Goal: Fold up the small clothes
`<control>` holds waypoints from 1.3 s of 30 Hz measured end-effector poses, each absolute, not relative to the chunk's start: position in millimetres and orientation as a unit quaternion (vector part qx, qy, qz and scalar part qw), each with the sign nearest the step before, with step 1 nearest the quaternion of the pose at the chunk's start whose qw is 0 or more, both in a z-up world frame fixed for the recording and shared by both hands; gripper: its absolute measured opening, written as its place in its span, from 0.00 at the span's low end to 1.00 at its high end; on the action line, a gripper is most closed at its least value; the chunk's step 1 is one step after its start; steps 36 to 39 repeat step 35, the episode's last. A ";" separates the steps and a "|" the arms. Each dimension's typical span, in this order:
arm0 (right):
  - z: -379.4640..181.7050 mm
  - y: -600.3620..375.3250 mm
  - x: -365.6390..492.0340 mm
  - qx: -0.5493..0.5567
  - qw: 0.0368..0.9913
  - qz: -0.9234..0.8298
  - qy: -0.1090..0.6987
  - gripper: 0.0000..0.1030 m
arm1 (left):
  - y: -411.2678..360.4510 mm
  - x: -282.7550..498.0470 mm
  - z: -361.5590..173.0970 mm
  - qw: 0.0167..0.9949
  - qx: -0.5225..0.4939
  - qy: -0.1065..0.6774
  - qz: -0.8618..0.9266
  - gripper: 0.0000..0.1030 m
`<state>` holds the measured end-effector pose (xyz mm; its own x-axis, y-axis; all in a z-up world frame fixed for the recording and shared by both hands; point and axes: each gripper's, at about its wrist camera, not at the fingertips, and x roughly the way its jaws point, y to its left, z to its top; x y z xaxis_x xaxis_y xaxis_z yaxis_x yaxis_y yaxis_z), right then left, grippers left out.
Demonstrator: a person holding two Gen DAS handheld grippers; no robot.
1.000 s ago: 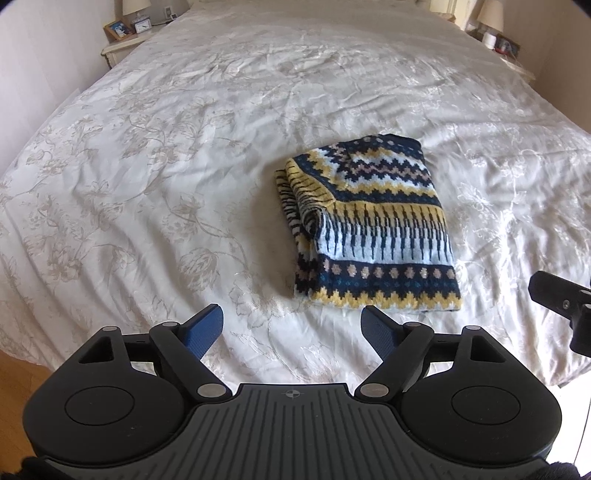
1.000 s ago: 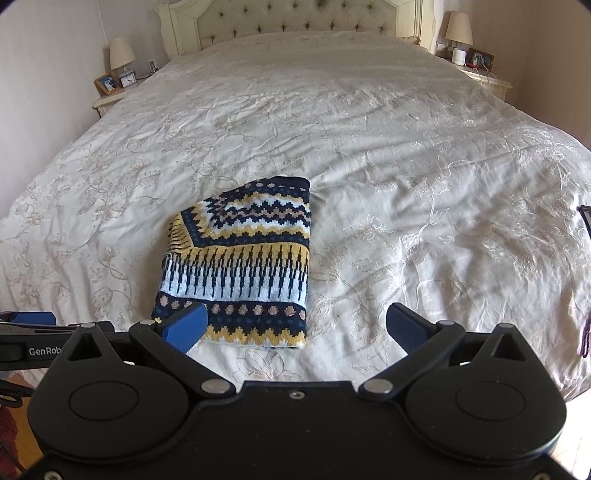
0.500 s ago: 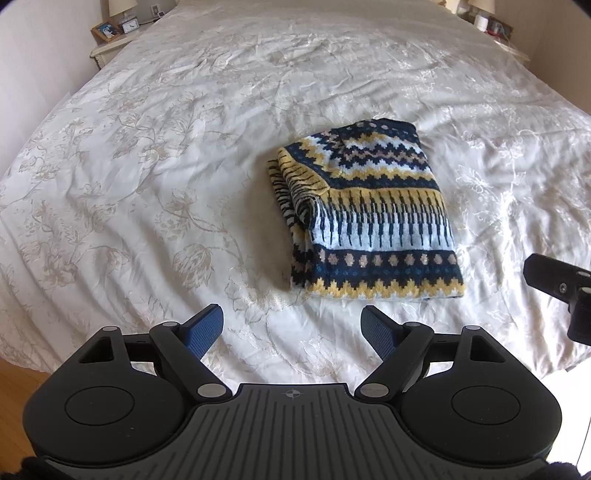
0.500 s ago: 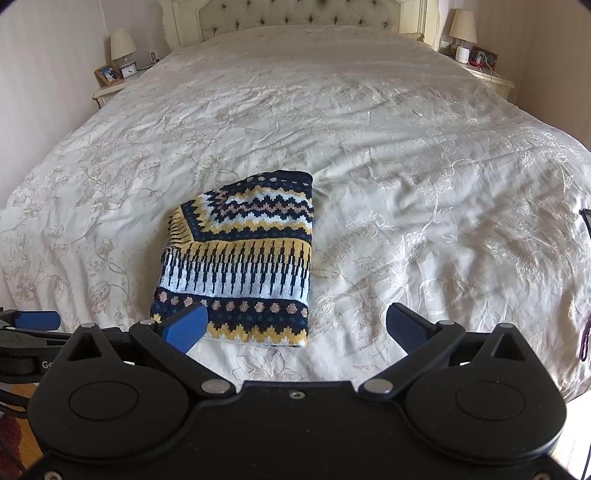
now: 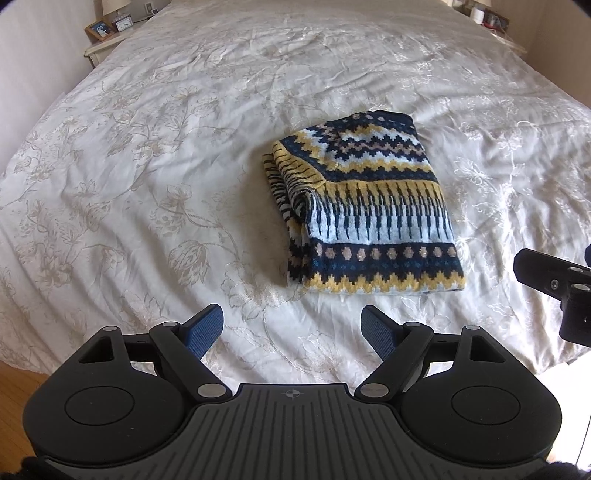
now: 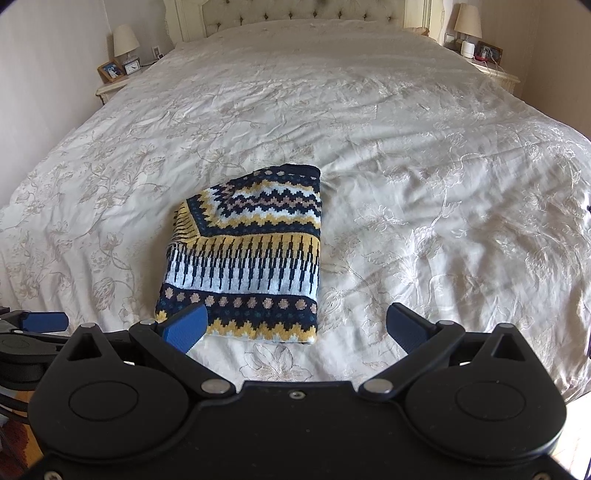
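On the bedspread [image 5: 147, 184], folded sweater [image 5: 369, 206] unmoved; left hand-held gripper [image 5: 293, 330] and right hand-held gripper [image 6: 295, 328] still apart, empty.

Patterned knit sweater [image 5: 369, 206], folded, flat on bedspread [image 5: 147, 147]

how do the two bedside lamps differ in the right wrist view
The left lamp stands beside a picture frame and a small clock; the right lamp stands next to a white cylinder and a framed photo. The left lamp shows a clear glass-like base; the right lamp's base is mostly hidden. Both have pale cream shades and sit on nightstands flanking the bed.
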<state>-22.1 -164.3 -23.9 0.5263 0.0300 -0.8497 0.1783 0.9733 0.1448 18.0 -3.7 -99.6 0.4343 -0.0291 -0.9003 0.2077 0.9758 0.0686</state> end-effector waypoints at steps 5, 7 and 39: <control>-23.3 -165.4 -22.0 0.107 0.867 -0.042 0.484 0.99 | -3.5 19.0 -98.8 0.842 0.075 0.529 -0.075 0.68; -22.7 -165.4 -21.7 0.108 0.867 -0.042 0.484 0.99 | -3.4 19.8 -98.7 0.841 0.067 0.531 -0.078 0.67; -32.3 -169.0 -13.9 0.114 0.862 -0.048 0.491 0.99 | -14.5 24.5 -99.1 0.863 0.071 0.493 -0.087 0.67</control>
